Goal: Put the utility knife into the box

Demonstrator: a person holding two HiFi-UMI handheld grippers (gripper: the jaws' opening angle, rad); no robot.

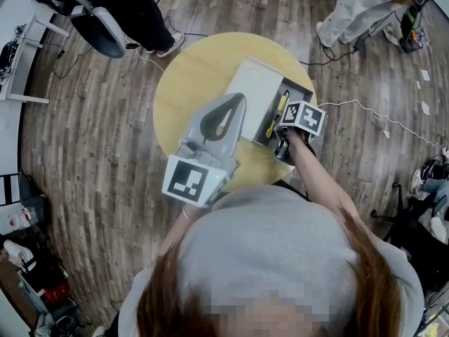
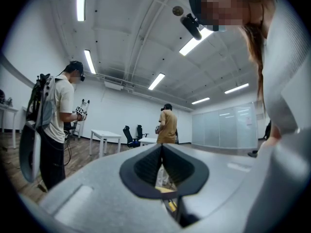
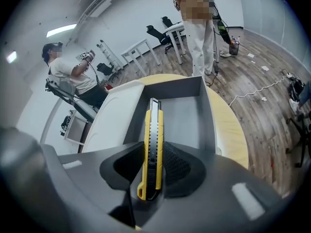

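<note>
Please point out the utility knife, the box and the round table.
utility knife [image 3: 152, 144]: right gripper view, middle of its handle.
box [image 3: 177, 88]: right gripper view, its far inner wall.
round table [image 3: 228, 130]: right gripper view, bare top right of the box.

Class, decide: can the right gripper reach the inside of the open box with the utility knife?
Probably yes. The right gripper, shut on the utility knife, points into the box; its lid lies aside, its floor is bare, and the left gripper hangs over the lid, not the opening.
</note>
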